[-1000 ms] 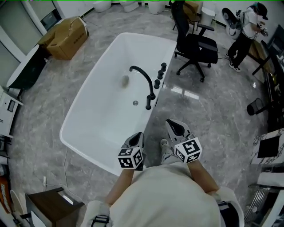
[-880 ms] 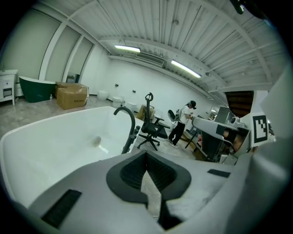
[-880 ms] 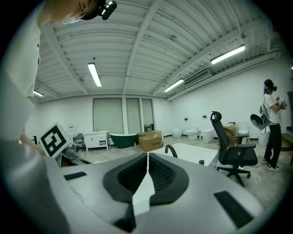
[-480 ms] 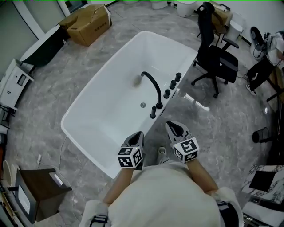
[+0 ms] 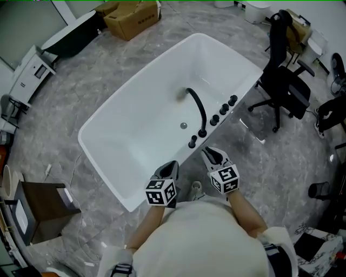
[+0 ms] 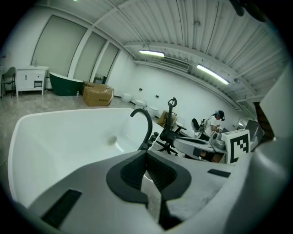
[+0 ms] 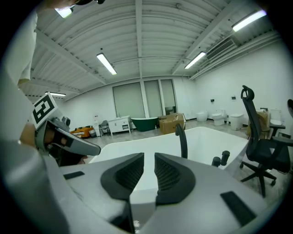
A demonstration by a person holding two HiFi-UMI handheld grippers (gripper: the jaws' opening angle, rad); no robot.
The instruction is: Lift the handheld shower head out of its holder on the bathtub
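A white bathtub [image 5: 124,130] lies ahead of me, with a curved black faucet spout [image 5: 197,105] and a row of black knobs [image 5: 223,110] on its right rim. The short black post nearest me looks like the handheld shower head [image 5: 192,142] in its holder. My left gripper [image 5: 168,167] hovers over the tub's near rim with its jaws shut and empty [image 6: 146,157]. My right gripper [image 5: 212,154] is just short of the shower head, apart from it. Its jaws [image 7: 149,171] are opening, with a narrow gap and nothing between them.
A black office chair [image 5: 284,92] stands on the marble floor right of the tub. A cardboard box [image 5: 132,16] sits beyond the tub's far end, and a brown cabinet [image 5: 43,211] at the lower left. A person [image 6: 215,123] stands far off by desks.
The head view has swung, and the tub with its fittings now sits closer to both grippers. The right gripper's tips have come near the closest black post.
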